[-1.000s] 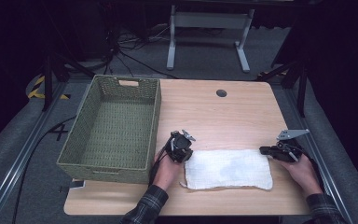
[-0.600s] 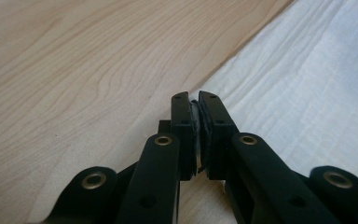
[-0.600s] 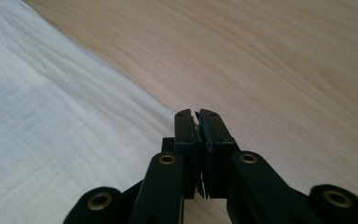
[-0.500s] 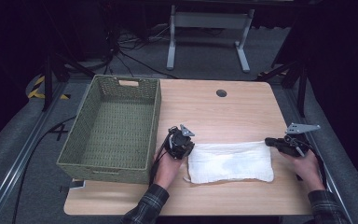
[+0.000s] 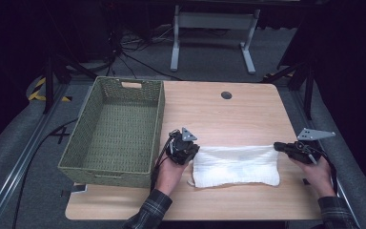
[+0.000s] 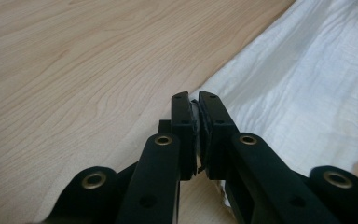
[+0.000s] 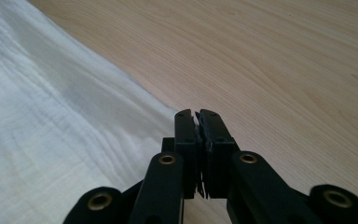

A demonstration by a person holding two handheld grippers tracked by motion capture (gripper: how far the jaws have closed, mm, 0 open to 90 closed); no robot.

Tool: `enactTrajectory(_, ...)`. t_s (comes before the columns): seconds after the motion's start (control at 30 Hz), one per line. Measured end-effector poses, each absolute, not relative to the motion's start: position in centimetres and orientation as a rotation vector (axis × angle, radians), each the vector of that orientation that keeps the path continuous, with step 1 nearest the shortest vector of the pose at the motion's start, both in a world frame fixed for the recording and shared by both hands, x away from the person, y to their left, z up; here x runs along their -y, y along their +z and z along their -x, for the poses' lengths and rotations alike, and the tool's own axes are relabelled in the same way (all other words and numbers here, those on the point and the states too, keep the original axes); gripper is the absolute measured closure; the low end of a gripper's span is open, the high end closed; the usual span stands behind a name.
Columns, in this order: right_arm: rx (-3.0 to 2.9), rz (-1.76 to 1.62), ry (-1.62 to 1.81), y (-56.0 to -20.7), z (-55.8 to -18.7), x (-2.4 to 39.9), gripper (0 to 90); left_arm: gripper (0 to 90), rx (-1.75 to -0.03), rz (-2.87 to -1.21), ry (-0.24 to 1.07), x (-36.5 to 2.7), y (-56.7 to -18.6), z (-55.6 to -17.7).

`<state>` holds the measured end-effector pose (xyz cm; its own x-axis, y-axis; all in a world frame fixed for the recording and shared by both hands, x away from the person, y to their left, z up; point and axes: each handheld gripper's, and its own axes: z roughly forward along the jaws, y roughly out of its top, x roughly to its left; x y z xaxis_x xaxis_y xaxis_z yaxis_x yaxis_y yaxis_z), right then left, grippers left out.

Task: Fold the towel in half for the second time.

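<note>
- The white cloth (image 5: pixel 235 165) lay on the wooden table (image 5: pixel 228 117), just right of the green woven basket (image 5: pixel 116 126), stretched between both grippers.
- The left gripper (image 5: pixel 189 151) was clenched on the cloth's far left corner, a sliver of fabric pinched between its jaws.
- The right gripper (image 5: pixel 277 146) gripped the far right corner likewise.
- Holding opposite corners kept that edge taut, probably so the cloth could be folded evenly.

L tool (image 5: pixel 194 151) & R tool (image 5: pixel 276 145) both clamped shut, tips facing inward.
</note>
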<state>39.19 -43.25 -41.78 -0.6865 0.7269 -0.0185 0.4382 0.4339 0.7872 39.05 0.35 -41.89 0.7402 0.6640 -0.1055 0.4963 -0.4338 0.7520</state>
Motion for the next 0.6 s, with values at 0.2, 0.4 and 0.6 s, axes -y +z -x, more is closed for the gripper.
enactTrajectory(0.2, -2.335, -0.978, 1.144, -41.6, -38.0, 43.4, 86.6, 85.6, -0.828, -2.124, 0.278, -0.5, -41.6, -38.3)
enactTrajectory(0.4, -2.345, -0.963, 1.146, -41.4, -37.0, 43.2, 86.6, 85.5, -0.791, -2.136, 0.295, -0.8, -41.5, -37.3)
enactTrajectory(0.6, -2.358, -0.953, 1.143, -41.6, -35.8, 43.0, 86.5, 85.5, -0.756, -2.158, 0.299, -0.7, -41.5, -36.2)
